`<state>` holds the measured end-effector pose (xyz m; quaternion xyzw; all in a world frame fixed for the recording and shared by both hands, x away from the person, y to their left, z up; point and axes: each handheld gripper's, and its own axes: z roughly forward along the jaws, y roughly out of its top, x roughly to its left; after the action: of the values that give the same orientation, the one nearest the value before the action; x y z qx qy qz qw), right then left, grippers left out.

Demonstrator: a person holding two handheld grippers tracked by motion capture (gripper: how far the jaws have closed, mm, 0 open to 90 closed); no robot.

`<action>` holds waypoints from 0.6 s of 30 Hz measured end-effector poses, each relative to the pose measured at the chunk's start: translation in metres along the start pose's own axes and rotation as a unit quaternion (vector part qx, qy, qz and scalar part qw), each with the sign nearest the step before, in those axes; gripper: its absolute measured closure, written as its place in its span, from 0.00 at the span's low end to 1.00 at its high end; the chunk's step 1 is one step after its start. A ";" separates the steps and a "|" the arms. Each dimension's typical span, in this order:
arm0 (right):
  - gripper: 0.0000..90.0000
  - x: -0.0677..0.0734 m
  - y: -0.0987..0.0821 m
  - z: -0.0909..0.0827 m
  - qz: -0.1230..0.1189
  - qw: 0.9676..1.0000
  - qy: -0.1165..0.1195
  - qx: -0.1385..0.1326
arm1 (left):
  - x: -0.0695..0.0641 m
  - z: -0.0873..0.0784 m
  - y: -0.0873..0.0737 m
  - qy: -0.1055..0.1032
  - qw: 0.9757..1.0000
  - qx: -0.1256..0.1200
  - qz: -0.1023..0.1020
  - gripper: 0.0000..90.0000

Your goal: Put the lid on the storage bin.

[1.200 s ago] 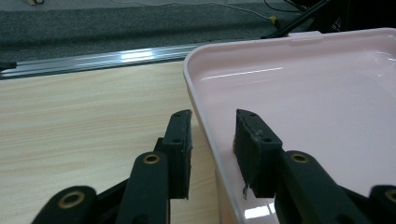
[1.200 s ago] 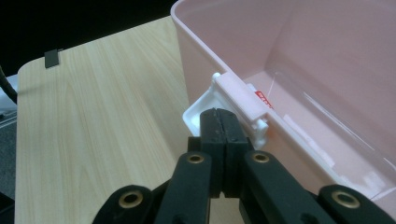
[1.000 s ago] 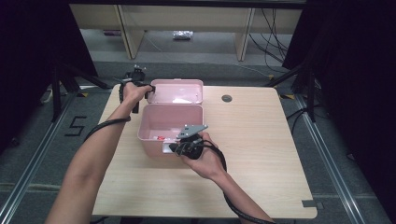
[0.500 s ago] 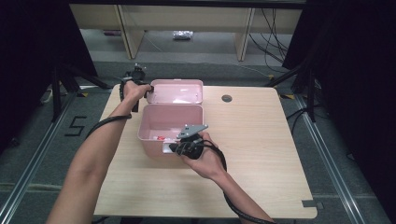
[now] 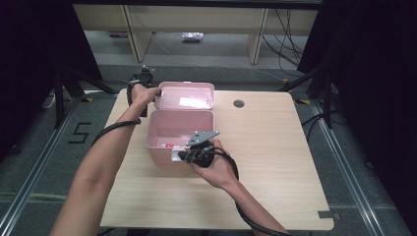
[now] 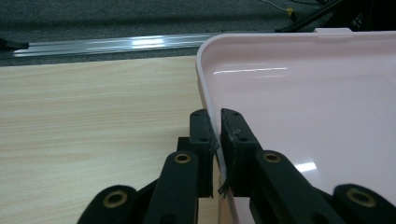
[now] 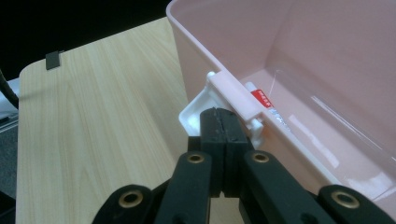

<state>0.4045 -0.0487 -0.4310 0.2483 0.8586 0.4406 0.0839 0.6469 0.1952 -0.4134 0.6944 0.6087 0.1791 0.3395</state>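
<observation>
Showing, left to right: the left tongs, jaws just closing, pinching the rim of the box's raised lid; the pink box mid-tabletop; the right tongs, pressed together at the box's front latch. Thin, stiff, smooth plastic, probably light; best gripped at rim edges.

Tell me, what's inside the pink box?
Inside the pink box lies a small white thing with a red label, against the front wall. The right gripper and that wall hide the rest of the floor there.
</observation>
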 end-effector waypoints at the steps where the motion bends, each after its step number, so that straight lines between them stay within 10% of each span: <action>1: 1.00 0.000 0.000 0.000 0.002 1.000 -0.001 0.002 | -0.001 -0.001 0.000 0.001 1.000 -0.003 -0.003 0.94; 18: 1.00 0.003 0.001 0.000 0.001 1.000 0.002 0.012 | -0.005 -0.016 0.005 0.002 0.999 -0.016 -0.031 0.97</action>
<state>0.4018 -0.0469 -0.4300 0.2498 0.8636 0.4308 0.0788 0.6390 0.1942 -0.3975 0.6689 0.6278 0.1796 0.3552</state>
